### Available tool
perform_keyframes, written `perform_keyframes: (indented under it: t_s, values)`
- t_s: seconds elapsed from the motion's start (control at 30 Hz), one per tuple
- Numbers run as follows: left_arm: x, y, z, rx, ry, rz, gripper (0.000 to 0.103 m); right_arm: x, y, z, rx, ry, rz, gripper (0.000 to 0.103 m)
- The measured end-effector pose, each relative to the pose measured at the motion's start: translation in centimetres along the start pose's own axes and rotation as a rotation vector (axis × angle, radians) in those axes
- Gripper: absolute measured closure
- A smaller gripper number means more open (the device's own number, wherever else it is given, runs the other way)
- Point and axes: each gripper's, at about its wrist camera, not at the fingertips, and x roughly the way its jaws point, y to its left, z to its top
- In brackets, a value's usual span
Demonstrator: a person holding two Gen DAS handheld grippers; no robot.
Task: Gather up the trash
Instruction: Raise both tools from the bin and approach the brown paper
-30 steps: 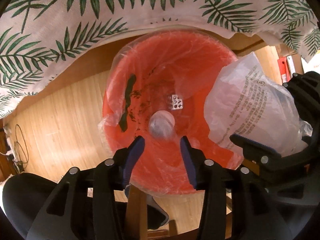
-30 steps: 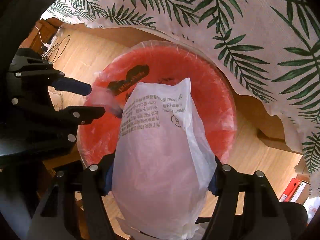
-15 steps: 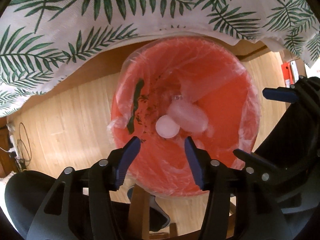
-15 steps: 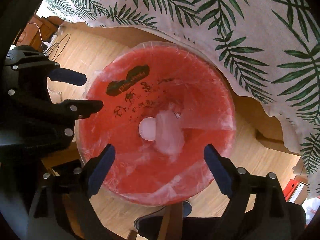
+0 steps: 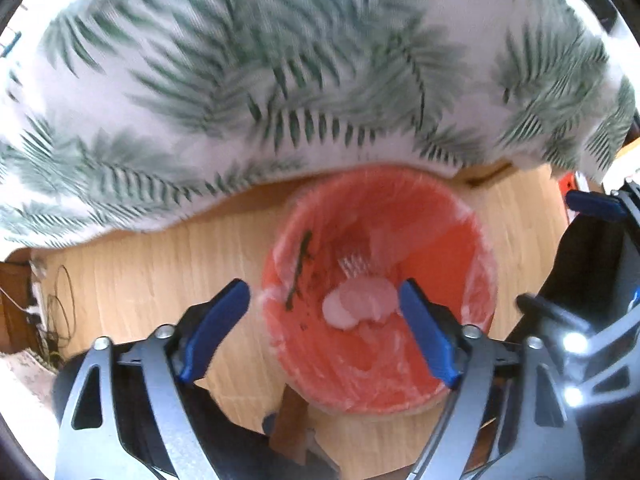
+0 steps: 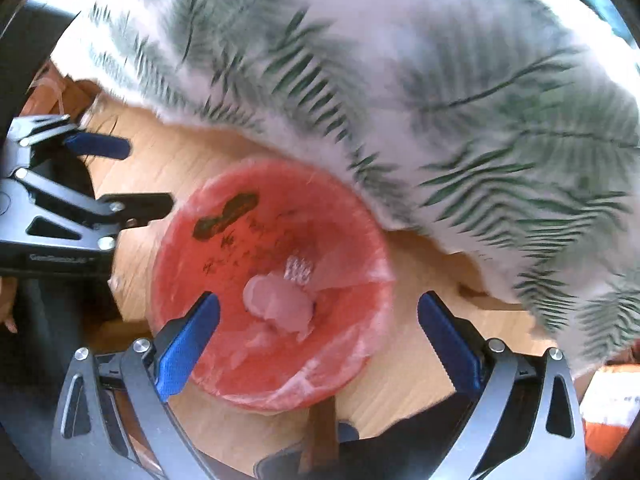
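While both cameras look down into the red bin (image 5: 440, 264), each records items the other lacks.

Left wrist view: my left gripper (image 5: 324, 320), fingers spread wide apart, nothing between them. My right gripper (image 5: 576, 248) enters at the right edge, one blue pad (image 5: 592, 205) far, one dark finger near. Cables (image 5: 56, 300) lie on the wood floor (image 5: 160, 264) at far left. A red item at the right edge is too small to identify.

Right wrist view: my right gripper (image 6: 320, 340), fingers likewise wide apart and empty. My left gripper (image 6: 124, 176) shows at the left edge, its jaws parted. An orange-and-white item (image 6: 608, 412) sits near right, blurred beyond naming.

Common to both: leaf-print cloth (image 5: 280, 80) overhanging the far side, blurred; bin lined with clear film, dark printed label (image 6: 226, 216) on the inner wall.

Task item: crumpled clear plastic trash (image 6: 280, 304), lying at the bottom of the bin, apart from all fingers. In the left view the trash (image 5: 360, 304) has its long axis roughly left to right; in the right view it runs from upper left to lower right. A small white gridded scrap (image 6: 298, 270) lies just beyond it.
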Motion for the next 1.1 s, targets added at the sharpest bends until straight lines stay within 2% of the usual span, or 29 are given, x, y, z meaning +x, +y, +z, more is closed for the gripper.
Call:
perform_keyframes:
  t_s: [0.17, 0.27, 0.37, 0.53, 0.7, 0.9, 1.1]
  values:
    - [-5.0, -0.3, 1.9, 0.051, -0.112, 0.047, 0.016, -5.5, -1.5, 0.8, 0.035, -0.174, -0.033, 0.005]
    - [-8.3, 0.1, 3.6, 0.061, -0.189, 0.067, 0.006, -8.6, -2.6, 2.0, 0.047, -0.250, -0.052, 0.005]
    - [-11.9, 1.5, 6.1, 0.029, -0.291, 0.048, 0.006, -11.5, -4.0, 3.8, 0.065, -0.325, -0.054, 0.005]
    - [-14.8, 2.6, 10.8, 0.044, -0.375, 0.082, 0.006, -15.0, -6.1, 8.0, 0.068, -0.441, -0.091, 0.005]
    - [-15.6, 3.1, 16.1, 0.059, -0.418, 0.126, 0.006, -15.9, -8.6, 12.5, 0.076, -0.516, -0.115, 0.005]
    - [-14.8, 3.9, 22.1, 0.040, -0.440, 0.143, 0.006, -14.2, -12.5, 19.5, 0.137, -0.535, -0.103, 0.005]
    - [-13.1, 5.1, 25.9, 0.017, -0.438, 0.144, 0.006, -12.1, -15.4, 25.7, 0.199, -0.548, -0.102, 0.007]
